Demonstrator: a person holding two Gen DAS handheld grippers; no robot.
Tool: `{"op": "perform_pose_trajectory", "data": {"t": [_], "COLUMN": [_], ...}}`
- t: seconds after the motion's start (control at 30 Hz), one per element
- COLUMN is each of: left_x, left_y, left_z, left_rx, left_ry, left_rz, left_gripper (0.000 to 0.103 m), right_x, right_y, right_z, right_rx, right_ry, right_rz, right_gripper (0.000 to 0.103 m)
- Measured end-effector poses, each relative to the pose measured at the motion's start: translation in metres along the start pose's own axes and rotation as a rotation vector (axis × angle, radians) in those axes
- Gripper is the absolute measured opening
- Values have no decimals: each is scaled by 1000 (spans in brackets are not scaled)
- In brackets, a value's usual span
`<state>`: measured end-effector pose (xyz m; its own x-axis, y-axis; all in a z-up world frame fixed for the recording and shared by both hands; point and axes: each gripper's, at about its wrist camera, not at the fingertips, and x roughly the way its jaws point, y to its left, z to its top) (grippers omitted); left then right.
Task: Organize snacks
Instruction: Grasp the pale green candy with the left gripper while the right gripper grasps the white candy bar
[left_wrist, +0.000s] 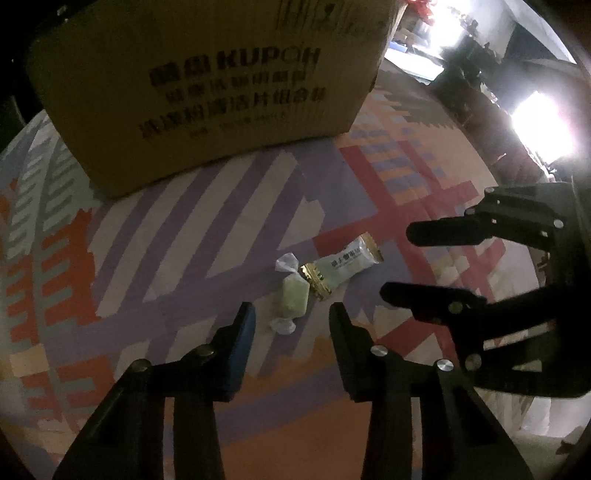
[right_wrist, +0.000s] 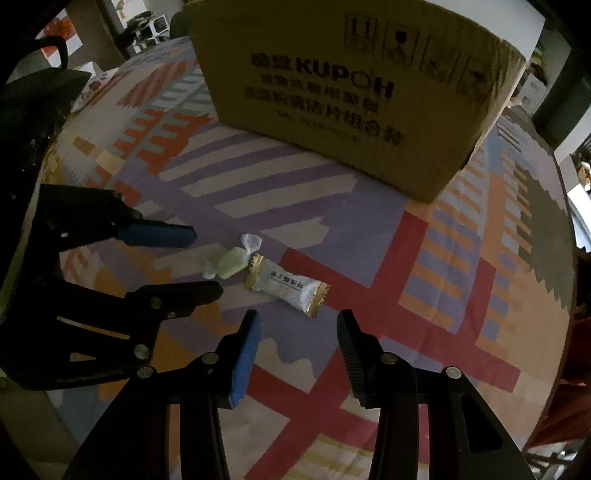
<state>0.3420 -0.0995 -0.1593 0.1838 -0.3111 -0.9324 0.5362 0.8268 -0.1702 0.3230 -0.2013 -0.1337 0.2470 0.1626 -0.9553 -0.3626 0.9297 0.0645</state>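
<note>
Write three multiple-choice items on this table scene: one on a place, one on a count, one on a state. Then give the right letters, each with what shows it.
1. Where does the cardboard box stand relative to the snacks?
A. beyond them on the patterned cloth
B. on top of them
C. under the cloth

2. How many wrapped snacks lie on the cloth?
A. one
B. two
C. five

3. How is the left gripper?
A. clamped on the box
C. carrying both snacks
B. open, with nothing pressed between its fingers

Answers: 1 A, the box sits further back, apart from the snacks. 2 B, only the green candy and the white packet show. 3 B, its fingers stand apart on either side of the green candy without touching it.
</note>
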Motion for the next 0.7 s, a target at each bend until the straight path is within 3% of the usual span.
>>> {"op": "perform_pose_trajectory", "data": {"t": [0.3, 0.7], "left_x": [12, 19], "left_y": [0, 1], "left_z": [7, 12], "left_rx": [-5, -22], "left_ry": [18, 20], "left_rz": [-13, -14], "left_gripper": [34, 19], "right_x": [5, 6], "right_y": [-4, -4], "right_z": [0, 1], "right_rx": [2, 7], "right_ry": [4, -2], "right_rz": [22, 48], "right_gripper": [44, 44]}}
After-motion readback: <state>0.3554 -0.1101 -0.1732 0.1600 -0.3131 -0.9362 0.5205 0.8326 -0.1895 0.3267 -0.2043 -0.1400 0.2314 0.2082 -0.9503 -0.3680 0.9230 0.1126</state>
